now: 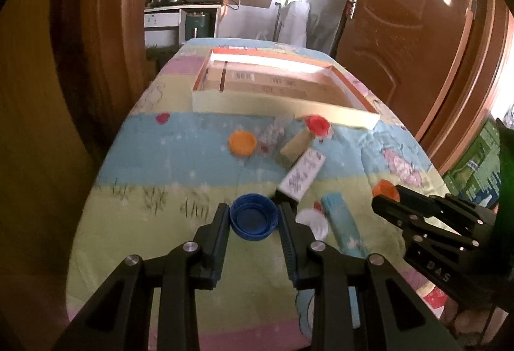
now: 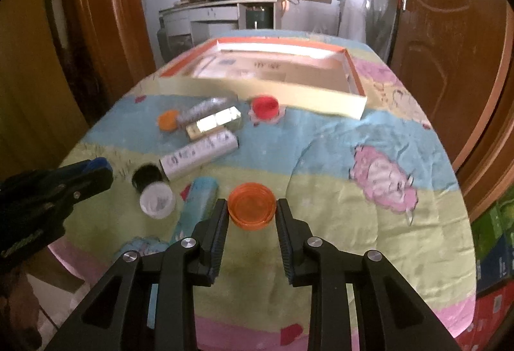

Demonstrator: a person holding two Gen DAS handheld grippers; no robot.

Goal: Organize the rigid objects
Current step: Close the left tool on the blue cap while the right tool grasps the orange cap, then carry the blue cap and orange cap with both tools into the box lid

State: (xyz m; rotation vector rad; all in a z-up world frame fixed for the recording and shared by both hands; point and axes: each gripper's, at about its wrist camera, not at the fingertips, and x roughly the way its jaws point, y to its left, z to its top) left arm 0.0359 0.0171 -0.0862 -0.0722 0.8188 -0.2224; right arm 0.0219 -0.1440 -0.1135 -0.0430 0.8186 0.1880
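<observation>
**Both grippers clamped on bottle caps above the cartoon-print cloth**

The left hand-held gripper [image 1: 253,216] points forward and downward over the near part of the tabletop [image 1: 154,158], its two black fingers pressed against the sides of a blue cap [image 1: 253,217] that sits open side up between them. The right hand-held gripper [image 2: 252,211] tilts down at much the same slant, and its fingers grasp an orange cap [image 2: 252,205], flat top upward, low over the green band of the cloth. In the left wrist view the right one reaches in from the right edge with that cap at its tip; in the right wrist view the left one enters from the left edge with a bit of blue showing at its tip.

Between them lie a white cap [image 2: 157,200] and a pale blue box [image 2: 199,200]. Farther off are a white box [image 2: 199,153], a second orange cap [image 2: 167,119] and a red cap [image 2: 265,106], just before the shallow orange-rimmed cardboard tray [image 2: 353,74].
</observation>
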